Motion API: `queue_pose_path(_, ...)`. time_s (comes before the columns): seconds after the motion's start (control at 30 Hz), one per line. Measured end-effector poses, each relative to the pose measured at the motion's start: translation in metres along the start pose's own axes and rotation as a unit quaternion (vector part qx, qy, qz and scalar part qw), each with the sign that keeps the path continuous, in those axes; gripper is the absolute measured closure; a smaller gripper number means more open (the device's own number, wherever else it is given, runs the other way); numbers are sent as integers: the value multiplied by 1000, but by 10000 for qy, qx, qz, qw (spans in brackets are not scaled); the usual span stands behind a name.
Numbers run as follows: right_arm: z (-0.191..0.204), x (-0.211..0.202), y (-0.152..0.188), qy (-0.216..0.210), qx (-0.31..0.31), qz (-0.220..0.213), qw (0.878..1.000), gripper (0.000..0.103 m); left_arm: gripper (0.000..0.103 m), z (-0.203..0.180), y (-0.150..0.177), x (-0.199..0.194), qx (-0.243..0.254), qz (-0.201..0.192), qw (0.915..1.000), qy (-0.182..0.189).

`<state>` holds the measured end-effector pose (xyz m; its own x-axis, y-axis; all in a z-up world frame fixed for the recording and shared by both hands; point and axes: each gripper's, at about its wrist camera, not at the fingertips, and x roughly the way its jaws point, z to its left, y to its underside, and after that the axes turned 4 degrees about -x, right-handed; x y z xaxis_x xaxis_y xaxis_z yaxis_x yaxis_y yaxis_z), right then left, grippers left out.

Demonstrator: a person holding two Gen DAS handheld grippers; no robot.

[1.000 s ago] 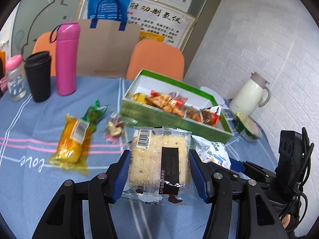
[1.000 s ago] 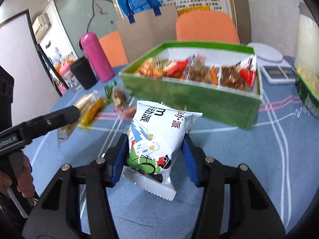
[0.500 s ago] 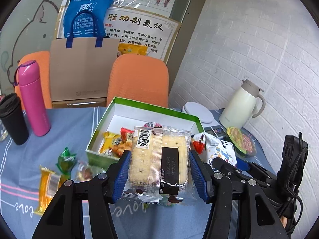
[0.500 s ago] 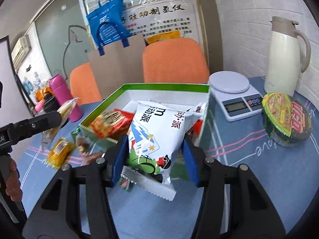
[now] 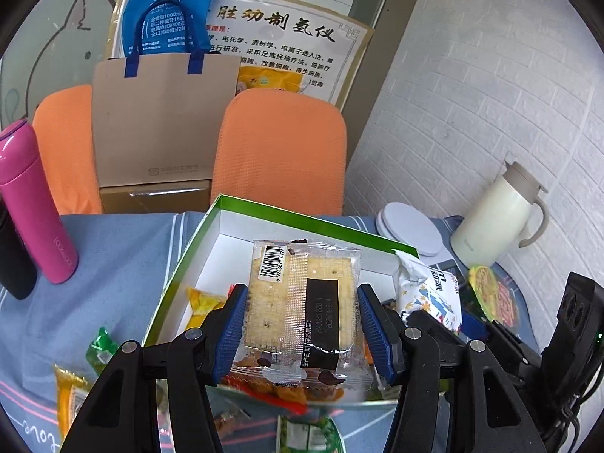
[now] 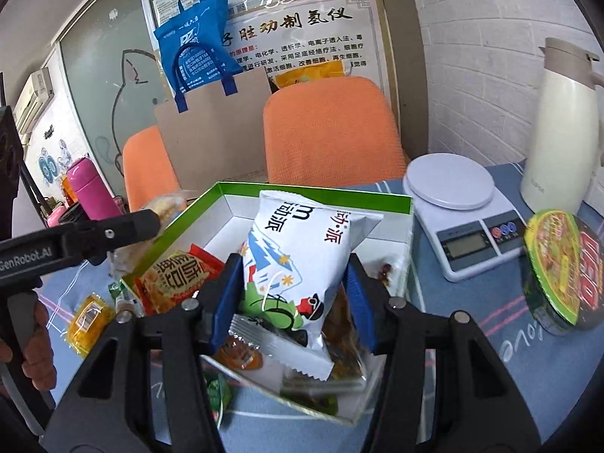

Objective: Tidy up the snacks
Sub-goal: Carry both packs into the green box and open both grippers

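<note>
— Crackers? Where are they rn?

— Cracker pack (image 5: 302, 302) is clamped between the blue fingers (image 5: 232, 334) of the left gripper (image 5: 302, 334), held upright over the green box (image 5: 177, 275), barcode side facing the cam.

— And the right side?

— Right gripper (image 6: 292, 300) is closed on a white chip bag (image 6: 298, 260), fingers (image 6: 224, 302) pressing both its sides. Bag hangs above the same box (image 6: 321, 192), w/ its sealed bottom edge toward the cam.

— What's in the box already?

— Several packs: an orange-red one (image 6: 175, 277) at the left, a yellow candy (image 5: 202, 302), more wrappers under the bag, too blurred to tell apart. Far end of the box is bare white.

— Anything left on the tabletop (image 5: 124, 249)?

— Yes, a yellow pack (image 6: 88, 319) and a green wrapper (image 5: 100, 345) lie left of the box, outside it.

— Other stuff nearby?

— Kitchen scale (image 6: 458, 211) just right of the box, noodle bowl (image 6: 558, 268) beyond that, cream jug (image 6: 560, 128) at the back right. Pink bottle (image 5: 32, 204) and a black cup (image 5: 13, 260) stand at the left. Two orange chairs (image 5: 281, 147) behind, paper bag (image 5: 160, 124) between them.

— See the person?

— Only a hand (image 6: 32, 343) on the left gripper's handle, in the right cam.
</note>
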<state>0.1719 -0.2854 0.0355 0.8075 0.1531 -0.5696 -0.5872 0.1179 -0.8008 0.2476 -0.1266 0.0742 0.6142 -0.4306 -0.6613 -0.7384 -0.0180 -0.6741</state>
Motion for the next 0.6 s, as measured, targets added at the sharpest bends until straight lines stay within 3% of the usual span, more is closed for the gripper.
queue_pose_path(0.13,11,30,-3,-203,-283,303,9989,46,44,3,-5,11,50,-5,10000,-16)
queue_pose_path(0.17,14,36,-1,-155,-402,424,9982,45,39,3,-4,12,83,-6,9999,-122)
queue_pose_path(0.23,19,37,5,8,-663,480,9966,25,20,5,1,12,133,-25,9994,-331)
queue_pose_path(0.27,20,33,8,-8,-744,367,9966,20,12,6,4,11,162,-98,9989,-426)
queue_pose_path(0.37,20,24,13,57,-856,254,9960,4,10,10,8,11,163,-93,9981,-588)
queue_pose_path(0.6,13,12,20,182,-734,299,9967,3,10,15,15,-1,97,-88,9984,-556)
